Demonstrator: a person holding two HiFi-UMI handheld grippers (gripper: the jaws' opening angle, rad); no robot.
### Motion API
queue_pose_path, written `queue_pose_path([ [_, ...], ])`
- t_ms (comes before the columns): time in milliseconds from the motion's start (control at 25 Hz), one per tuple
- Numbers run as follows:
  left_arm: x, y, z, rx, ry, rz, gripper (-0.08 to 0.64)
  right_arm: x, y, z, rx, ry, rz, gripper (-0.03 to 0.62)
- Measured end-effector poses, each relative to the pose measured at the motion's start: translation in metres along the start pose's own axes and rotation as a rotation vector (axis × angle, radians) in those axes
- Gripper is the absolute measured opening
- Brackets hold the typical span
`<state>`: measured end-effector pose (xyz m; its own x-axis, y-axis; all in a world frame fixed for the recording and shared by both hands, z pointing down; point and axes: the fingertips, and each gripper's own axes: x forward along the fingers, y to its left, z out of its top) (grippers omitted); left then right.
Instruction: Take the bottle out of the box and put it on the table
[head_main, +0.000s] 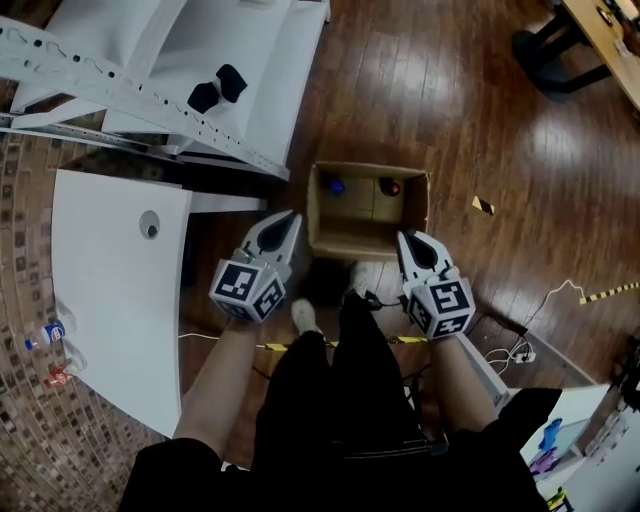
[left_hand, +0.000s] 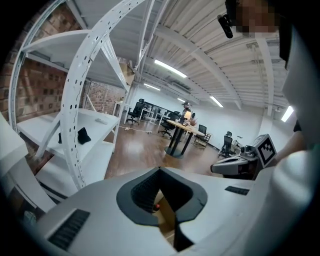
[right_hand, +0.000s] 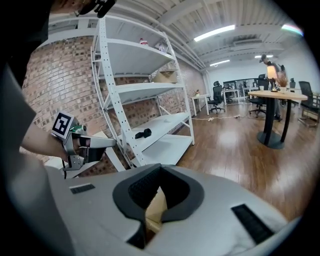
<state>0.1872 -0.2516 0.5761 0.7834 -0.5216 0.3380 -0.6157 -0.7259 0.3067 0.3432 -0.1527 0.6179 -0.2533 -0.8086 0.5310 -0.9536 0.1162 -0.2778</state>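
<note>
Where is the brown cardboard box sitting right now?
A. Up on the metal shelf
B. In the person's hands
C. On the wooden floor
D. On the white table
C: the head view shows the cardboard box resting open on the wooden floor, apart from the white table and the shelf.

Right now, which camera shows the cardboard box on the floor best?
The head view: it looks down into the open box, showing all four walls and two bottles inside. The left gripper view shows only a sliver of the box, and the right gripper view likewise.
</note>
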Motion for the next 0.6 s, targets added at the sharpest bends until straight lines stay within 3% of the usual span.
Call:
queue_pose_path([
  [280,0.040,0.004,-0.045,0.010,0.053,0.007,0.003,0.031,-0.024,-0.015,-0.031,0.032,0.015,0.003],
  [600,0.083,0.041,-0.149,0.090,0.084,-0.036,0.003,0.107,-0.037,-0.108,-0.112,0.057,0.025,0.003],
])
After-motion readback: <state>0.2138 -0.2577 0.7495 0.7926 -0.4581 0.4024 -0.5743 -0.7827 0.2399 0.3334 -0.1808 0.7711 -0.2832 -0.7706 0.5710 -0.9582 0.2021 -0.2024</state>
